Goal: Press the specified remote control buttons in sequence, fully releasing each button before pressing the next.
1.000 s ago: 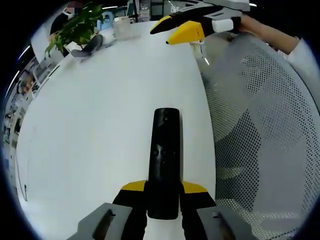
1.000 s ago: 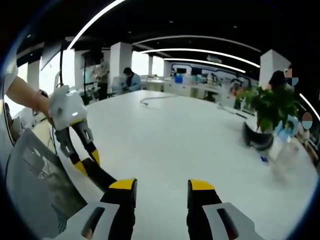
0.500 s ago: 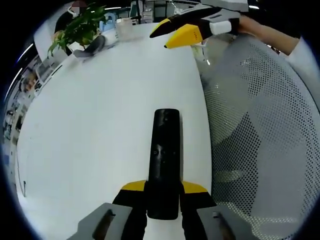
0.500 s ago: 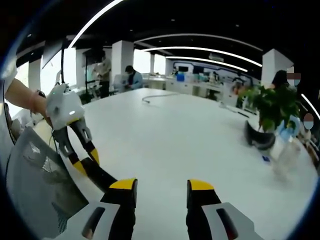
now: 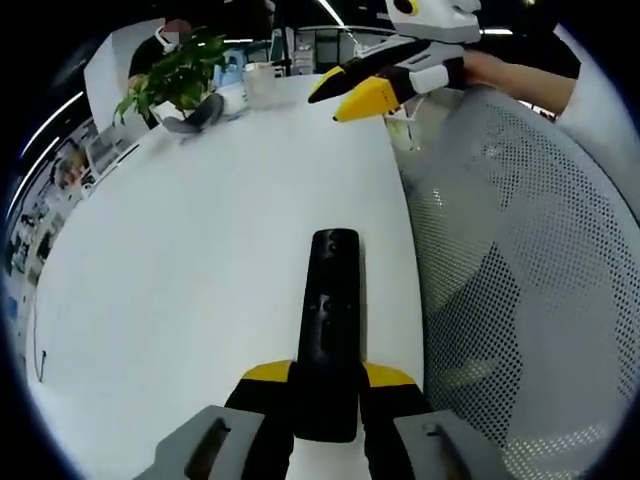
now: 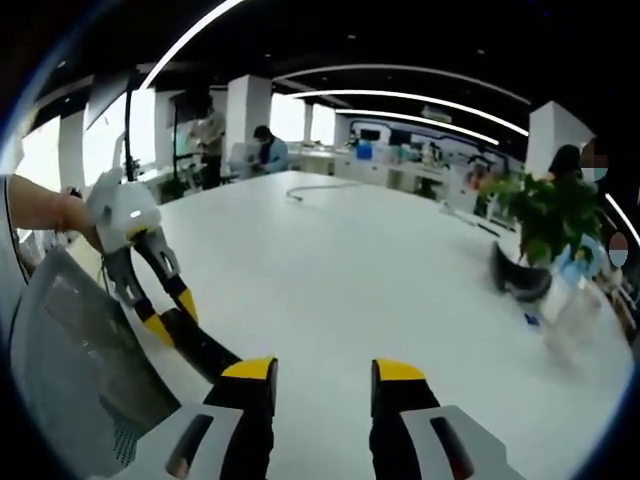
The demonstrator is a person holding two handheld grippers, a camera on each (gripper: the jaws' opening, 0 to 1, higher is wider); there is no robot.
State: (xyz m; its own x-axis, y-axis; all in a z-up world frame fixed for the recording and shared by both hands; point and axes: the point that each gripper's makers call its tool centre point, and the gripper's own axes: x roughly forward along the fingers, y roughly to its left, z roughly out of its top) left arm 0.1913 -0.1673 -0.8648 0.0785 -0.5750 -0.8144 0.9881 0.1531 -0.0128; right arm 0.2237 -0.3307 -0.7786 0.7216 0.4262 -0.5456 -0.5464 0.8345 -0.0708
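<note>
Left gripper clamping near end of black remote, which is jutting forward over white table; buttons probably mid-body, markings unreadable. Right gripper hanging with jaws apart, empty, above table. Mesh chair back beside remote. Potted plant sitting at far table edge.

Potted plant on white table; mesh chair beside table edge.

Bright ceiling strip lights, soft shadows, fisheye-warped blurry edges
</note>
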